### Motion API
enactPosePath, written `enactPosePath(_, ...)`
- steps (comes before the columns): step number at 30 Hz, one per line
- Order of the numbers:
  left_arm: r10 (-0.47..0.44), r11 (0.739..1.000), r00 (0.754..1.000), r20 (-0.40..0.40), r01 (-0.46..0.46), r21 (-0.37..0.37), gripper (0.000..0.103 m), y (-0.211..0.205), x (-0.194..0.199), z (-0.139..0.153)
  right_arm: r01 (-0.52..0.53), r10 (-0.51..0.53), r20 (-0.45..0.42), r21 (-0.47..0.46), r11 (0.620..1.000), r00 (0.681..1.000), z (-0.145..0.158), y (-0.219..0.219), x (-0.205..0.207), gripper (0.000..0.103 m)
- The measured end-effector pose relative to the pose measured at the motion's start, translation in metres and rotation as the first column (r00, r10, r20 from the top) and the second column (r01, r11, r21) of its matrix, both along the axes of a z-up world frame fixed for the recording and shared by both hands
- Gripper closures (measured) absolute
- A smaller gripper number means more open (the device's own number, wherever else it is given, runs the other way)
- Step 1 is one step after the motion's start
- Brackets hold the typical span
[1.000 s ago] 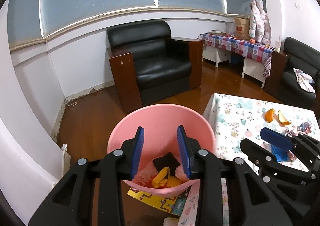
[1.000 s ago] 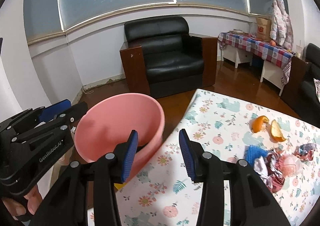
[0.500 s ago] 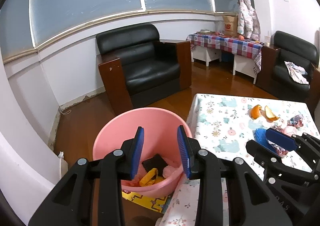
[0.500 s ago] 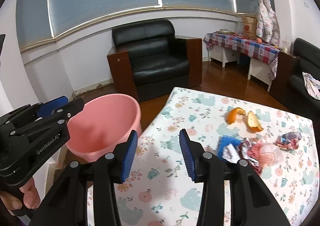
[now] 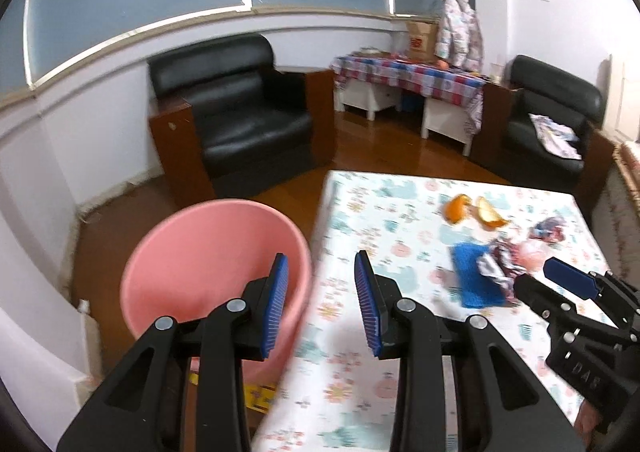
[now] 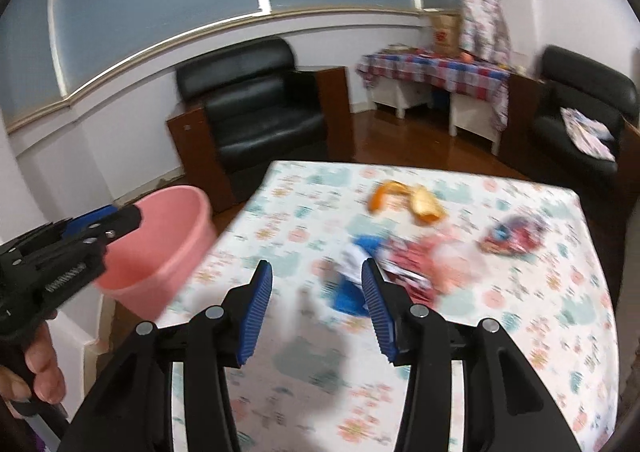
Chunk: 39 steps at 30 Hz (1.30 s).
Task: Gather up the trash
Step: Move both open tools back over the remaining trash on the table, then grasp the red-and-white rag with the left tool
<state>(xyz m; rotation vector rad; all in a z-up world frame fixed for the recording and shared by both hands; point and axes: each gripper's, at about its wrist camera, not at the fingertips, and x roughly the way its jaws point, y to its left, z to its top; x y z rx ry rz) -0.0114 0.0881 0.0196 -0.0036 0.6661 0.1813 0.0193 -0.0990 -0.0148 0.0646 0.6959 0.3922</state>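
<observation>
Hand-held gripper [image 6: 316, 306] above blue sponge [image 6: 348, 294], wrappers [image 6: 412, 264]

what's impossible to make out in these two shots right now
- Pink bin contents: in the left wrist view its near wall and the left gripper hide the bottom; in the right wrist view only the outside shows.
- Crumpled wrappers: motion blur in the right wrist view smears them together; type and count unclear.
- Blue item: partly under the wrappers, so its full shape is hidden.
- Right gripper: jaws opening, nothing between them.
</observation>
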Motion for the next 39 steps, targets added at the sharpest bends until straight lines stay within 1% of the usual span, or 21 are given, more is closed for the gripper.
enactPosePath(2,-0.034,0.998,0.999,-0.025,0.033,-0.059,0.069,-0.003,0.005,-0.006,0.046,-0.046,-0.021,-0.001,0.999,0.999,-0.006,-0.02,0.002,0.057)
enactPosePath(3,-0.063,0.993,0.997,-0.043,0.058,-0.101,0.069,-0.005,0.009,-0.009,0.065,-0.065,-0.029,-0.001,0.998,0.997,-0.009,-0.028,0.003,0.056)
enactPosePath(6,-0.116,0.98,0.991,-0.073,0.102,-0.173,0.069,-0.014,0.018,-0.018,0.126,-0.125,-0.058,-0.001,0.992,0.99,-0.019,-0.053,0.006,0.056)
enactPosePath(7,-0.148,0.97,0.985,-0.084,0.129,-0.204,0.069,-0.019,0.022,-0.021,0.147,-0.147,-0.066,0.0,0.989,0.987,-0.022,-0.062,0.007,0.056)
enactPosePath(10,-0.221,0.947,0.97,-0.101,0.189,-0.259,0.069,-0.035,0.032,-0.028,0.183,-0.182,-0.081,0.003,0.983,0.98,-0.028,-0.08,0.01,0.056)
enactPosePath(12,-0.262,0.933,0.959,-0.108,0.224,-0.281,0.069,-0.046,0.038,-0.031,0.203,-0.201,-0.089,0.007,0.979,0.976,-0.032,-0.089,0.013,0.056)
enactPosePath(13,-0.29,0.922,0.95,-0.115,0.245,-0.3,0.069,-0.052,0.042,-0.035,0.208,-0.206,-0.092,0.009,0.978,0.974,-0.033,-0.093,0.015,0.056)
enactPosePath(16,-0.337,0.896,0.93,-0.148,0.269,-0.353,0.069,-0.069,0.055,-0.047,0.224,-0.222,-0.102,0.011,0.975,0.97,-0.037,-0.1,0.018,0.056)
enactPosePath(22,-0.383,0.858,0.895,-0.227,0.254,-0.446,0.069,-0.103,0.08,-0.074,0.257,-0.253,-0.127,0.008,0.967,0.959,-0.046,-0.114,0.029,0.056)
enactPosePath(26,-0.381,0.861,0.891,-0.245,0.246,-0.444,0.069,-0.121,0.093,-0.082,0.274,-0.27,-0.134,0.013,0.962,0.954,-0.049,-0.122,0.035,0.056)
enactPosePath(27,-0.373,0.871,0.894,-0.248,0.245,-0.426,0.069,-0.125,0.096,-0.082,0.275,-0.271,-0.134,0.012,0.961,0.953,-0.049,-0.122,0.037,0.056)
enactPosePath(28,-0.355,0.886,0.899,-0.256,0.237,-0.398,0.069,-0.129,0.099,-0.085,0.275,-0.271,-0.135,0.011,0.962,0.953,-0.049,-0.122,0.039,0.056)
enactPosePath(29,-0.349,0.89,0.899,-0.266,0.228,-0.395,0.069,-0.129,0.102,-0.088,0.272,-0.268,-0.134,0.013,0.962,0.954,-0.049,-0.122,0.041,0.056)
enactPosePath(30,-0.347,0.889,0.899,-0.269,0.223,-0.401,0.074,-0.128,0.103,-0.089,0.27,-0.265,-0.133,0.016,0.963,0.955,-0.048,-0.122,0.042,0.056)
enactPosePath(31,-0.342,0.888,0.901,-0.266,0.218,-0.405,0.081,-0.126,0.103,-0.09,0.263,-0.259,-0.129,0.019,0.965,0.957,-0.047,-0.12,0.044,0.056)
enactPosePath(32,-0.342,0.888,0.903,-0.259,0.221,-0.402,0.084,-0.125,0.102,-0.09,0.258,-0.253,-0.125,0.023,0.966,0.959,-0.046,-0.118,0.046,0.056)
enactPosePath(33,-0.337,0.893,0.908,-0.25,0.224,-0.391,0.093,-0.123,0.1,-0.088,0.253,-0.248,-0.123,0.027,0.967,0.961,-0.045,-0.116,0.047,0.056)
enactPosePath(34,-0.327,0.901,0.915,-0.235,0.228,-0.368,0.096,-0.12,0.095,-0.085,0.246,-0.24,-0.122,0.035,0.969,0.963,-0.044,-0.114,0.05,0.056)
enactPosePath(35,-0.324,0.906,0.919,-0.225,0.233,-0.353,0.096,-0.118,0.093,-0.082,0.239,-0.232,-0.124,0.043,0.97,0.965,-0.043,-0.111,0.053,0.056)
enactPosePath(37,-0.318,0.911,0.926,-0.203,0.239,-0.336,0.096,-0.111,0.086,-0.075,0.226,-0.218,-0.125,0.053,0.973,0.968,-0.041,-0.105,0.058,0.053)
enactPosePath(39,-0.312,0.914,0.931,-0.191,0.239,-0.329,0.096,-0.103,0.08,-0.07,0.218,-0.211,-0.117,0.052,0.975,0.971,-0.039,-0.098,0.064,0.052)
